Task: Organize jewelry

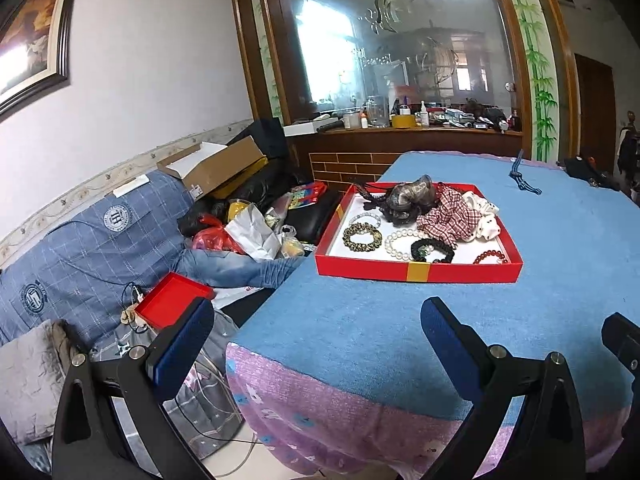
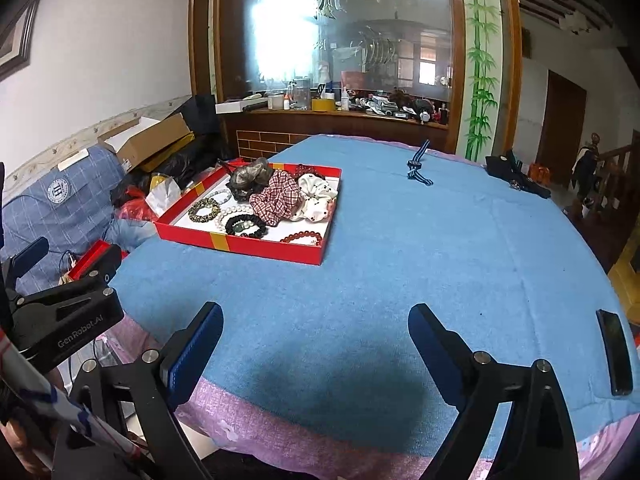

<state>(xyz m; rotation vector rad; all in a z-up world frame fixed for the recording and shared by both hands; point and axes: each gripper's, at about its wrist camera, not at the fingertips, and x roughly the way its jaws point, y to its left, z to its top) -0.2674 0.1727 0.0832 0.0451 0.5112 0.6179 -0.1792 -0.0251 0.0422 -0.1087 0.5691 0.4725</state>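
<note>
A: Where do the two tools stand?
B: The left gripper (image 1: 316, 344) hangs at the near left corner of the desk (image 1: 560, 280), one finger past the edge over the sofa (image 1: 80, 240). The right gripper (image 2: 316, 344) hangs over the near edge, above bare blue cloth. Both have their jaws spread wide, holding nothing.

A: And the jewelry?
B: All in the red tray (image 1: 418, 271), which sits at the desk's left edge, its left wall just beside the drop.

A: Count it.
B: Beaded bracelets, five that I can see: a gold-and-black one (image 1: 362, 236), a white pearl one (image 1: 402, 244), a black one (image 1: 432, 250), a red one (image 1: 490, 258), and a pale one (image 1: 364, 218) behind. Two scrunchies, one red plaid (image 1: 446, 218) and one white with dark dots (image 1: 484, 216). One dark hairpiece (image 1: 408, 200) at the back, touching the plaid scrunchie.

A: Open room?
B: The near and right parts of the cloth are bare. A striped strap (image 2: 418, 166) lies well apart near the far edge, a dark bundle (image 2: 516, 178) at the far right rim, a black phone (image 2: 614, 356) at the near right edge.
</note>
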